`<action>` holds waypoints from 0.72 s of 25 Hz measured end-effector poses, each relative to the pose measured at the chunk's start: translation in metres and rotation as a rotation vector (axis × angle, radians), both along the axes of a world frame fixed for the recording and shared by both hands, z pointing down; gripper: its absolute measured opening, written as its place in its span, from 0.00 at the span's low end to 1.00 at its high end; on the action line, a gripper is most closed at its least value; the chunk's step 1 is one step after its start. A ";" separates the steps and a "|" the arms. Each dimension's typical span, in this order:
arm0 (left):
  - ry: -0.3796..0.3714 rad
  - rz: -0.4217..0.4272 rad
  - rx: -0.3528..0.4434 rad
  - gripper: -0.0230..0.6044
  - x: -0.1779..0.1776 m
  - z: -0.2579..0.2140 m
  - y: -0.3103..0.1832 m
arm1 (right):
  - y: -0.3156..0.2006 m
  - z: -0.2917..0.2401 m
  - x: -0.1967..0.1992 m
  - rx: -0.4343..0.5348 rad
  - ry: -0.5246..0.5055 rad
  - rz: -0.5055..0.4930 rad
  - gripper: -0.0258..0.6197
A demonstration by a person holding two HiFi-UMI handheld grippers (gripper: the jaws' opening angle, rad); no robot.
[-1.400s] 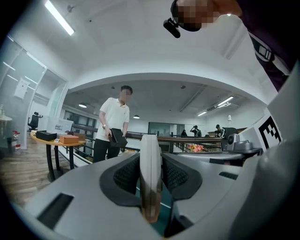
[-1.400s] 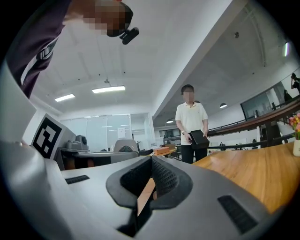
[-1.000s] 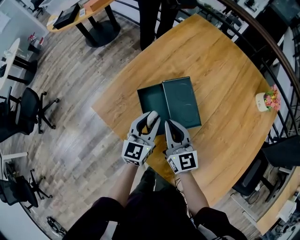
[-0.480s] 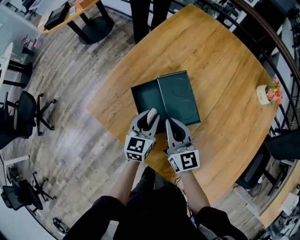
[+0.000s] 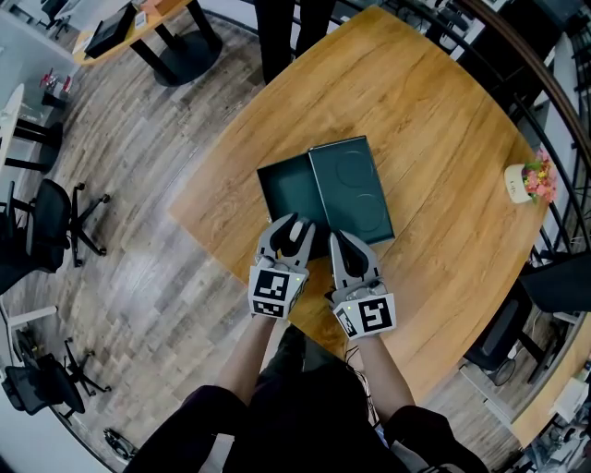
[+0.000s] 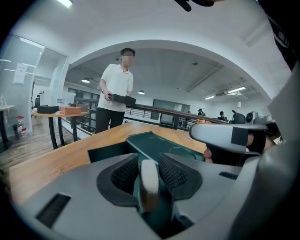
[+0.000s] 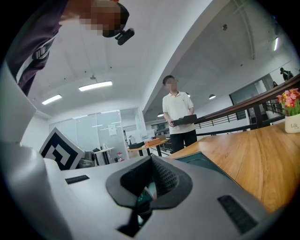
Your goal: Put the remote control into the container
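Observation:
A slim white remote control [image 6: 149, 183] stands edge-on between the pads of my left gripper [image 6: 149, 169], which is shut on it. In the head view the left gripper [image 5: 294, 231] holds the remote [image 5: 297, 233] over the near edge of the dark green container [image 5: 280, 187], an open box on the wooden table. Its flat lid [image 5: 352, 187] lies against the box's right side. My right gripper [image 5: 340, 244] hovers just right of the left one, at the lid's near edge. Its jaws are shut with nothing between them [image 7: 149, 180].
The round wooden table [image 5: 443, 120] has its edge close in front of the person. A small pot of flowers [image 5: 526, 182] stands at the far right. A person [image 6: 116, 89] stands beyond the table holding a black object. Office chairs [image 5: 51, 222] and another table [image 5: 138, 28] stand at the left.
Both grippers have crept a little forward towards the green container, the left one still holding the remote. The container and lid have not moved on the table.

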State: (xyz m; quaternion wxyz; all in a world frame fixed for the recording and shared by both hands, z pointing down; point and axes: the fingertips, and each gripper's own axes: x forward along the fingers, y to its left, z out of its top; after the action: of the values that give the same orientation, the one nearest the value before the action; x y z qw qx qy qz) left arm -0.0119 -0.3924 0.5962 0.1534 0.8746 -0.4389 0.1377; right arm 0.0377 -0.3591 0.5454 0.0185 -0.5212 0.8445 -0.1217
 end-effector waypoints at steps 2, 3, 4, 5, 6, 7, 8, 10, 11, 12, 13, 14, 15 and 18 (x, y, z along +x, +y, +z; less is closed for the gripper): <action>0.007 -0.010 0.024 0.23 -0.004 -0.011 0.000 | 0.001 -0.002 0.000 0.003 0.001 0.000 0.07; 0.008 -0.012 0.037 0.23 -0.005 -0.017 0.001 | 0.001 -0.003 0.000 0.004 0.000 0.001 0.07; 0.009 -0.016 0.048 0.23 -0.007 -0.023 0.002 | 0.002 -0.004 0.000 0.004 -0.001 0.002 0.07; 0.011 -0.022 0.058 0.23 -0.009 -0.028 0.003 | 0.003 -0.006 0.001 0.005 -0.003 0.003 0.07; 0.014 -0.030 0.066 0.23 -0.012 -0.033 0.004 | 0.005 -0.007 0.001 0.005 -0.003 0.003 0.07; 0.017 -0.040 0.075 0.23 -0.015 -0.037 0.006 | 0.007 -0.009 0.000 0.007 -0.002 0.003 0.07; 0.019 -0.051 0.086 0.23 -0.018 -0.041 0.007 | 0.009 -0.011 -0.001 0.010 0.000 0.002 0.07; 0.017 -0.069 0.111 0.23 -0.023 -0.051 0.011 | 0.013 -0.017 -0.002 0.017 0.004 -0.001 0.07; 0.016 -0.074 0.123 0.23 -0.025 -0.057 0.014 | 0.016 -0.020 -0.002 0.020 0.005 -0.002 0.07; 0.016 -0.075 0.132 0.23 -0.027 -0.062 0.018 | 0.019 -0.023 -0.002 0.024 0.006 -0.002 0.07; 0.020 -0.072 0.139 0.23 -0.028 -0.068 0.021 | 0.022 -0.027 -0.003 0.028 0.007 -0.002 0.07; 0.027 -0.068 0.145 0.23 -0.028 -0.074 0.025 | 0.025 -0.032 -0.003 0.033 0.008 -0.003 0.07; 0.033 -0.063 0.152 0.23 -0.028 -0.080 0.029 | 0.028 -0.037 -0.004 0.040 0.009 -0.004 0.07; 0.048 -0.053 0.173 0.23 -0.031 -0.097 0.044 | 0.039 -0.056 -0.010 0.070 0.012 -0.009 0.07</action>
State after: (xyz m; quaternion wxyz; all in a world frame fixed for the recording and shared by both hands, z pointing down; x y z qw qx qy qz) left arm -0.0431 -0.3481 0.4987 0.0912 0.8756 -0.4685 0.0741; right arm 0.0279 -0.3199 0.4890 0.0310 -0.5174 0.8506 -0.0890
